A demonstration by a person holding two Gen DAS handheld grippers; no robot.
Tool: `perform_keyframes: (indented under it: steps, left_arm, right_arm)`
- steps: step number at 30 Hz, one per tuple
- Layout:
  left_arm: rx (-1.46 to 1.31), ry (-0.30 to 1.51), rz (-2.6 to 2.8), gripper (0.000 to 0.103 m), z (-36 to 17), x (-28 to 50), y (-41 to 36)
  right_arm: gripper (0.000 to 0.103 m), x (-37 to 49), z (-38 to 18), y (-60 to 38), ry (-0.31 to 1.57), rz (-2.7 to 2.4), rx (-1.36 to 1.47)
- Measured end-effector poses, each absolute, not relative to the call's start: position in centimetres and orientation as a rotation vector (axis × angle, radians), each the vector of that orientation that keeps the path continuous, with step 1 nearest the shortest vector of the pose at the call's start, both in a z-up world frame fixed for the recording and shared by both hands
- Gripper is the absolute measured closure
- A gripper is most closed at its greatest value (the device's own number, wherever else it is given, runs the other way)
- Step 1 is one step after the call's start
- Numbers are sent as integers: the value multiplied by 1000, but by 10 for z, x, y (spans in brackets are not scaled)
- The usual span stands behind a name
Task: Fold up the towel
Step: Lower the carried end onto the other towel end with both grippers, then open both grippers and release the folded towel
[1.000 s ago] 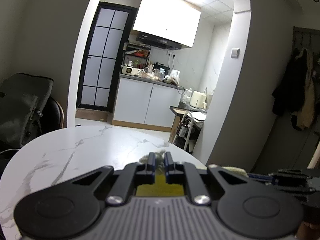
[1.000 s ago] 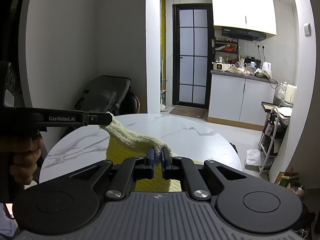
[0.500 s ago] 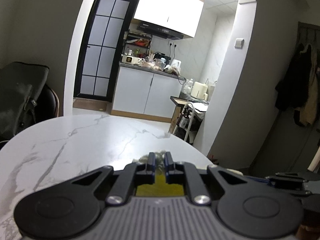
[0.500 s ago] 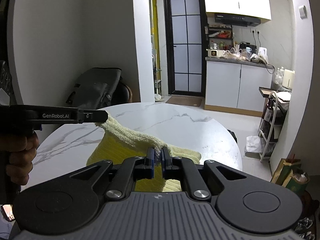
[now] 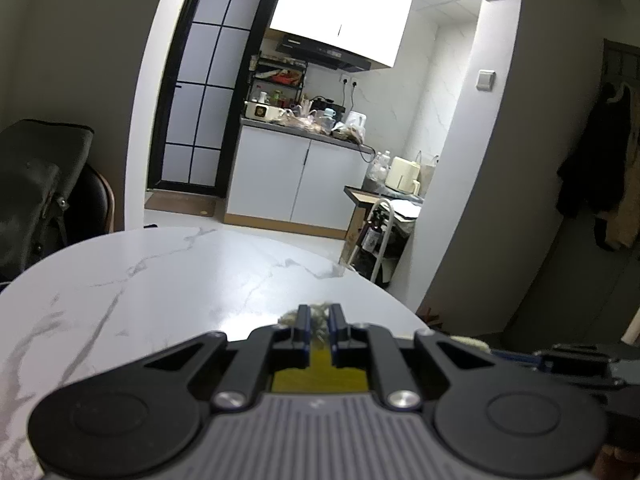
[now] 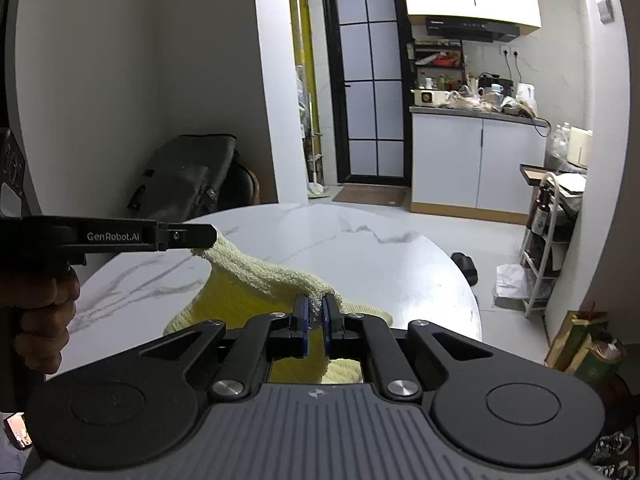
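A pale yellow towel (image 6: 256, 276) hangs over the round white marble table (image 6: 360, 248). My right gripper (image 6: 315, 305) is shut on one corner of its top edge. My left gripper (image 6: 208, 240) comes in from the left in the right wrist view and is shut on the other corner, so the edge stretches between them above the table. In the left wrist view my left gripper (image 5: 319, 314) pinches a tuft of towel (image 5: 319, 350), and the right gripper (image 5: 520, 358) shows at the lower right. The towel's lower part is hidden behind the gripper bodies.
A dark chair with a black bag (image 6: 188, 176) stands behind the table at the left. A white wire rack (image 6: 548, 240) and a green bag (image 6: 580, 344) stand on the floor at the right. The kitchen counter (image 6: 476, 114) lies beyond.
Both grippers have moved forward over the table with the towel edge held between them. The grips have not changed.
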State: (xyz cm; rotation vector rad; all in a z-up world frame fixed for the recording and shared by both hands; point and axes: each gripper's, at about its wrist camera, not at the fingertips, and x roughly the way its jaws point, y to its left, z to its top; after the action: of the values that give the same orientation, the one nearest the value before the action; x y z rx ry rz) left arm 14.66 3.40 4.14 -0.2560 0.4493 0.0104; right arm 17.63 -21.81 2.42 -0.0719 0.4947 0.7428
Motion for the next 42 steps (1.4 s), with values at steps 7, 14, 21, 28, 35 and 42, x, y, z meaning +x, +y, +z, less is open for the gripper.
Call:
perform_keyframes:
  steps: [7, 14, 21, 28, 35, 42]
  left_arm:
    - [-268, 463, 27, 94, 39, 158, 40]
    - [-278, 482, 22, 94, 30, 170, 40]
    - [-294, 529, 38, 94, 12, 187, 42]
    - [-318, 553, 50, 93, -1, 201, 47]
    - [-309, 568, 87, 91, -6, 217, 50]
    - [-312, 564, 106, 88, -3, 218, 53]
  right_arm:
    - [95, 191, 30, -211, 485, 758, -75]
    - [95, 206, 15, -211, 519, 735, -72]
    - [95, 225, -8, -206, 581, 731, -67]
    - [95, 237, -22, -203, 611, 723, -63]
    - [93, 248, -27, -204, 629, 705, -35]
    - [70, 259, -26, -207, 633, 684, 8]
